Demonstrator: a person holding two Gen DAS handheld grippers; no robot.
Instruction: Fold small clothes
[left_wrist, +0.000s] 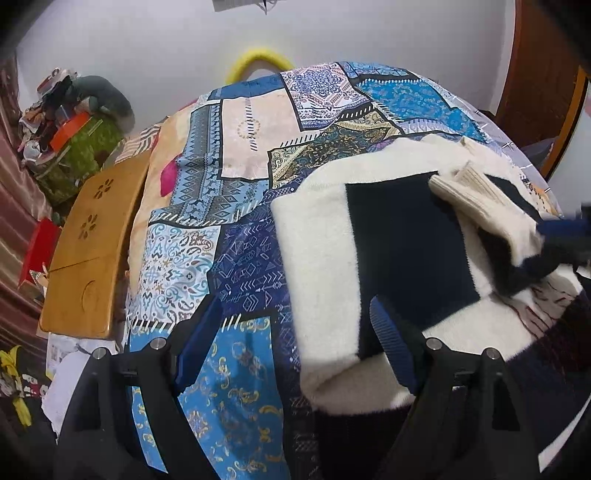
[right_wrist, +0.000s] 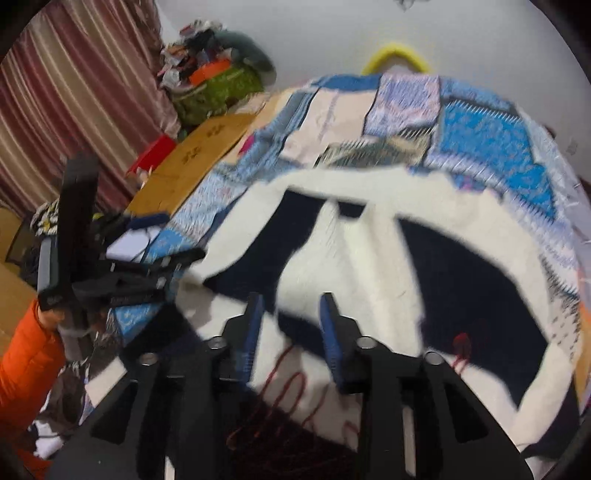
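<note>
Here, on the bed under its blue patchwork bedspread (left_wrist: 236, 206), lies the garment I am folding: a fluffy cream sweater (left_wrist: 317, 266) with large navy blocks (left_wrist: 406, 243), spread over the right half of the bed. A ribbed cream cuff (left_wrist: 476, 192) on a folded-over sleeve lies across the navy panel at about two o'clock from the sweater's middle. Near its bottom edge thin red stitching (right_wrist: 284, 391) squiggles over a dark band.

My left claw (left_wrist: 291, 347) is spread wide, holding nothing. Its left finger hangs over bare bedspread at about eight o'clock from the sweater, and its right finger lies over the sweater's lower left part, across the boundary of cream and navy; whether the pad touches the fabric I cannot tell. In the right wrist view this claw shows at nine o'clock, gripped by my hand (right_wrist: 55, 317) in an orange sleeve (right_wrist: 26, 365).

My right claw (right_wrist: 291, 325) stands partly open, the blue pads apart with only a narrow gap, and nothing pinched between them. It points at the sweater's lower middle, above the red stitching, with cream and navy fabric behind the tips. That view is blurred.

A wooden lap tray (left_wrist: 92, 251) leans at the bed's left side, at nine o'clock.
</note>
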